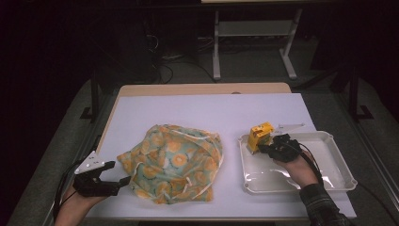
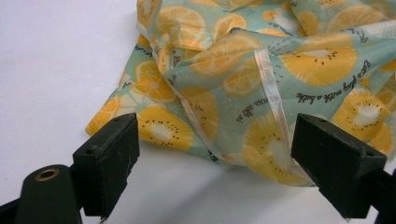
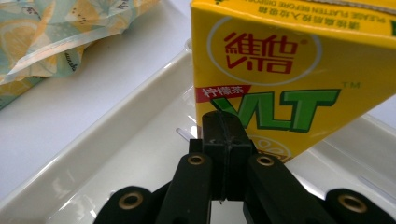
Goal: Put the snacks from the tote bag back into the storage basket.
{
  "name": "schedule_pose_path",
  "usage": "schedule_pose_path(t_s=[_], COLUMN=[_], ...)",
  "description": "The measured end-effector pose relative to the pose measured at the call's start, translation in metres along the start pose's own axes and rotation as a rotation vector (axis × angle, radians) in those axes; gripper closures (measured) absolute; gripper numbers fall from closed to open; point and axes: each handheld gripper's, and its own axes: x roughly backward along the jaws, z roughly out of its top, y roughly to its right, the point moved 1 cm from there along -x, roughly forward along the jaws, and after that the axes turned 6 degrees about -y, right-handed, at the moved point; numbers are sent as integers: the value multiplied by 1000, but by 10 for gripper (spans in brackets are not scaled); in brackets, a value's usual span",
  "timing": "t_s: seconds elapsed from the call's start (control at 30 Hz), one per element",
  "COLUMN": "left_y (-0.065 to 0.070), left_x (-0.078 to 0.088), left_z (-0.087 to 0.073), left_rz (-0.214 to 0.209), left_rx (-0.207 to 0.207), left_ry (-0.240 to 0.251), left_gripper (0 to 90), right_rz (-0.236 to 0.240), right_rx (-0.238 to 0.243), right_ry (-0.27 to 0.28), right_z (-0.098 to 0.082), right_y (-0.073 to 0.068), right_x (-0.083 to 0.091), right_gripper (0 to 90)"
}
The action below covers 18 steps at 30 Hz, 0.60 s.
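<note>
White table (image 1: 197,110): your right gripper (image 3: 223,126), jaws closed empty, nudges yellow lemon-tea carton (image 3: 285,70) in white plastic tray (image 1: 301,186); push low. Left gripper (image 2: 215,154) wide open, empty, by fruit-print cloth bag (image 2: 261,70).

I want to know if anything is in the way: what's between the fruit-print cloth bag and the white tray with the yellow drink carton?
Nothing: in the high view, only a bare strip of white table cover separates the fruit-print bag from the tray.
</note>
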Motion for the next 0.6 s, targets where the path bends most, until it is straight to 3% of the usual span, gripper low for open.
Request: schedule_pose_path(t_s=[0.6], left_y=[1], left_x=[-1], left_z=[0], left_rz=[-3], left_rx=[2], left_ry=[-7], left_gripper=[150], right_rz=[-23], right_rx=[2], right_ry=[-6], right_z=[7], right_y=[2], right_x=[-11], right_gripper=[895])
